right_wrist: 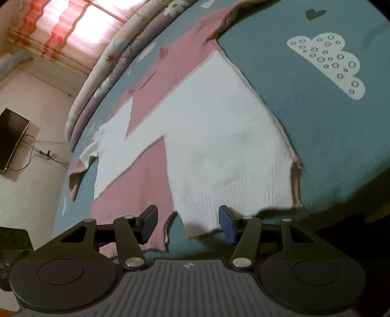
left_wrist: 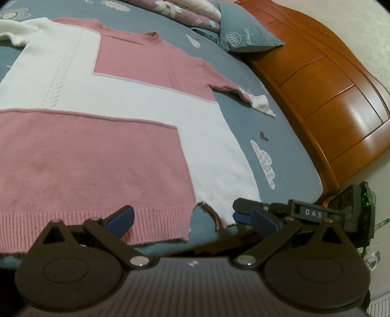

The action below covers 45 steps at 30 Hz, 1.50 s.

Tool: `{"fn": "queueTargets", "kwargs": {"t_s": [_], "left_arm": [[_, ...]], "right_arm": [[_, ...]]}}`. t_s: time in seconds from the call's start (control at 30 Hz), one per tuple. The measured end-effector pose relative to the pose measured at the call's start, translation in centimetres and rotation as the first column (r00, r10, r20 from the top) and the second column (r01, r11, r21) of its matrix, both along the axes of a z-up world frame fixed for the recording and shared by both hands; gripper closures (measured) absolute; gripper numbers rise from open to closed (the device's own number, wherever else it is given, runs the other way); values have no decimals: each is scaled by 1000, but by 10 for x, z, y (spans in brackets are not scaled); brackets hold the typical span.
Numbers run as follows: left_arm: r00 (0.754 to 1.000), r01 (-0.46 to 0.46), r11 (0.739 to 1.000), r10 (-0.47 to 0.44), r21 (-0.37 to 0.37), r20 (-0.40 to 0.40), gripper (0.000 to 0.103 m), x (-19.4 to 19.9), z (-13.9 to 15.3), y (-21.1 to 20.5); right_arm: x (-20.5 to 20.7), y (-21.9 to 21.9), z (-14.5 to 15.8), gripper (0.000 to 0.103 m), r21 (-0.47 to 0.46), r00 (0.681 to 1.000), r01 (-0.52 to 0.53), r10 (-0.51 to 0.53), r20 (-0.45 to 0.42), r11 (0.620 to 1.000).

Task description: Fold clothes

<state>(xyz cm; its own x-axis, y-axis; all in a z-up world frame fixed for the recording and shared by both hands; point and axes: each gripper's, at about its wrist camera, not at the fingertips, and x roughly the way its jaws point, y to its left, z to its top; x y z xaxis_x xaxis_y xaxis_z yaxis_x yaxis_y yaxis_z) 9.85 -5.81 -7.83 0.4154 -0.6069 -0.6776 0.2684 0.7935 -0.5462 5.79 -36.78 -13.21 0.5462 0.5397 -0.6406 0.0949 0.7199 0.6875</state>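
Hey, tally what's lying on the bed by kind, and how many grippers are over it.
Sweaters: 1, the pink and white sweater
Pillows: 1, the blue-grey pillow
Folded quilts: 1, the floral quilt
Grippers: 2, left gripper and right gripper
Total: 5

sweater [left_wrist: 102,126] spread flat on bed [left_wrist: 280,136], just ahead of both claws | hem nearest, neckline farthest | left claw [left_wrist: 192,218] over hem, right claw [left_wrist: 246,211] just to its right | pillow [left_wrist: 246,31] far ahead-right | headboard [left_wrist: 324,80] right of bed | quilt [right_wrist: 109,63] beyond neckline
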Motion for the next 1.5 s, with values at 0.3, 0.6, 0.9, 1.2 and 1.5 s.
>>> {"fn": "queueTargets", "kwargs": {"t_s": [0.3,0.6,0.9,1.2,1.5], "left_arm": [[1000,-23,999,23,28,-3,2,2,0,2],[984,140,944,-165,-299,-60,2,24,1,-37],[941,4,845,-183,-535,-283,2,51,-62,-63],[900,42,876,-243,-480,-363,2,66,-70,-79],[936,39,964,-128,-264,-327,4,63,-46,-60]], "right_arm": [[-1,7,7,34,-55,999,9,-7,36,998],[-3,-26,4,34,38,991,127,-129,44,991],[-4,-31,-1,34,41,995,89,-90,31,995],[3,-12,4,30,-12,995,-87,88,56,996],[-10,-27,22,30,-103,997,-43,49,55,994]]}}
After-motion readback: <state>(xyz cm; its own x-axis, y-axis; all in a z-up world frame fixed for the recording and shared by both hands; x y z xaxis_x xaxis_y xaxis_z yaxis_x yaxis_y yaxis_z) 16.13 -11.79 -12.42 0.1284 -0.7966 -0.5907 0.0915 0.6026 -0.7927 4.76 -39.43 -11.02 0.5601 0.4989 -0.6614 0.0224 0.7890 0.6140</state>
